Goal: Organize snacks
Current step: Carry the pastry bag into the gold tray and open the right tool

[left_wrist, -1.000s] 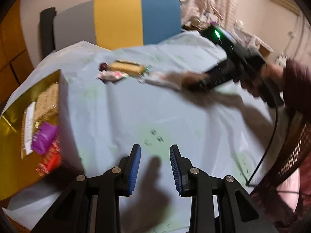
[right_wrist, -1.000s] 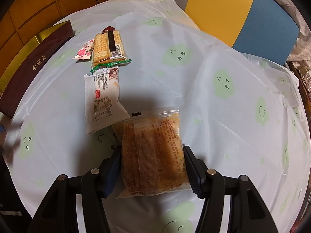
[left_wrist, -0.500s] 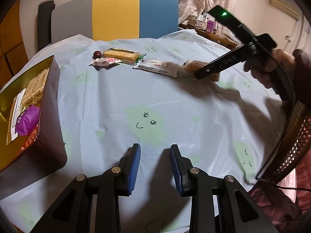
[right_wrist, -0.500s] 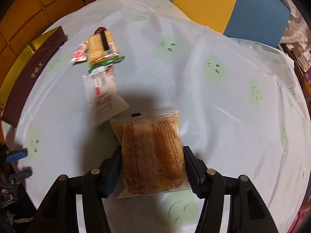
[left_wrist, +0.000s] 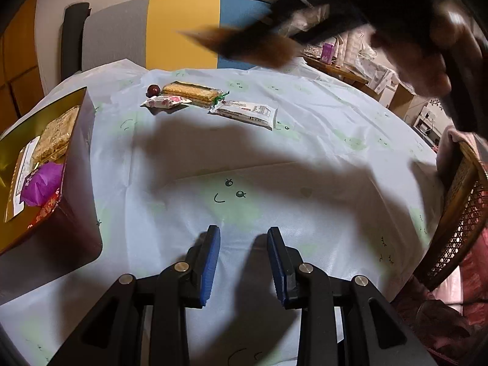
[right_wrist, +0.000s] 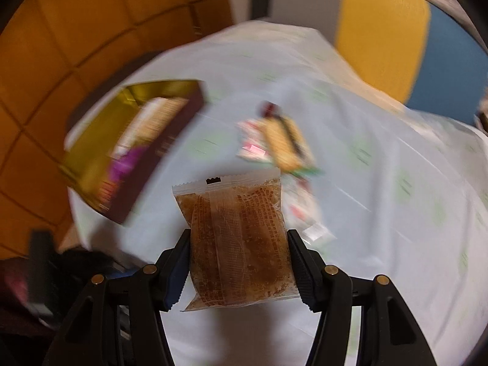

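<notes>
We've got the brown snack packet [right_wrist: 236, 241] pinched between the pads of the right gripper [right_wrist: 238, 262], jaws about half spread and pressing on both long edges, and the packet is up in the air, clear of the worktop [left_wrist: 305, 158]. Its target, we reckon, is the gold-lined box [right_wrist: 100, 183] off to the left, where a purple wrapper [left_wrist: 42, 180] and a pale crispy bar [left_wrist: 56, 134] are already lying. The thing to get right here is the carry: keep the squeeze steady, because that film is slick and the contents look crumbly, so more pressure would crush it and less would let it slide. We want to come in above the box's dark wall [left_wrist: 82, 183], not across it, then lower the packet flat into the open gold space beside the other snacks before letting go. The right wrist view is smeared with motion, so exactly how much free space is left in the box is hard to call. Meanwhile the left gripper [left_wrist: 242, 262] hovers low over the cloth near the box, jaws narrowly parted with nothing between them; best it stays out of the approach path. Waiting on the far side of the worktop are the cracker pack [left_wrist: 190, 91], the pink-patterned sweet [left_wrist: 166, 102], the white sachet [left_wrist: 247, 113] and a small dark red round thing [left_wrist: 153, 90].
</notes>
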### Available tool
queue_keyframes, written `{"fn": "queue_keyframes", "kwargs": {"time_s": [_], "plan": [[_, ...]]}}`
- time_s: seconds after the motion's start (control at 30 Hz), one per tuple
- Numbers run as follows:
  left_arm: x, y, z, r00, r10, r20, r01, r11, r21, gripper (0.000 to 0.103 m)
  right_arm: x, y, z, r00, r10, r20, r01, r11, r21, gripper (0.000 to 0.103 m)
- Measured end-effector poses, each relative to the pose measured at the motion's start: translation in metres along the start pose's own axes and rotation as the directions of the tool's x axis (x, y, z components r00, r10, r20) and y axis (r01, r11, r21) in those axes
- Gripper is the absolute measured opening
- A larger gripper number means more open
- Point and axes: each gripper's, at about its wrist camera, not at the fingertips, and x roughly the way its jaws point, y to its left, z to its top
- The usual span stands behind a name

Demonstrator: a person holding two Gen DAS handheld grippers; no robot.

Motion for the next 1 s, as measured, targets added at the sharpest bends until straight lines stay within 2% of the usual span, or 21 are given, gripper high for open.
{"fn": "queue_keyframes", "kwargs": {"time_s": [0.17, 0.37, 0.47, 0.57, 0.8, 0.93, 1.0], "plan": [[-0.001, 0.001, -0.002, 1.000, -0.010, 0.016, 0.010, 1.000, -0.005, 0.032, 0.021, 0.062, 0.044, 0.993, 0.119, -0.006, -0.119, 0.987, -0.107, 0.061], [-0.001, 0.003, -0.003, 0.999, -0.025, 0.031, 0.026, 1.000, -0.013, 0.032, 0.058, 0.121, 0.078, 0.981, 0.180, -0.075, -0.192, 0.956, -0.221, 0.061], [-0.001, 0.004, -0.003, 0.999, -0.033, 0.035, 0.034, 0.999, -0.017, 0.032, 0.079, 0.140, 0.088, 0.977, 0.185, -0.102, -0.204, 0.950, -0.236, 0.061], [-0.001, 0.004, -0.004, 0.999, -0.032, 0.037, 0.033, 0.999, -0.015, 0.032, 0.095, 0.154, 0.089, 0.965, 0.218, -0.145, -0.247, 0.940, -0.234, 0.062], [-0.001, 0.002, -0.004, 0.999, -0.026, 0.041, 0.026, 1.000, -0.008, 0.032, 0.092, 0.147, 0.083, 0.971, 0.212, -0.110, -0.231, 0.948, -0.217, 0.062], [-0.001, 0.001, -0.004, 0.999, -0.022, 0.041, 0.022, 1.000, -0.005, 0.032, 0.076, 0.124, 0.080, 0.980, 0.188, -0.062, -0.196, 0.963, -0.182, 0.062], [-0.001, 0.001, -0.004, 0.999, -0.021, 0.041, 0.022, 1.000, -0.003, 0.032, 0.066, 0.107, 0.075, 0.988, 0.151, -0.031, -0.154, 0.976, -0.155, 0.062]]}}
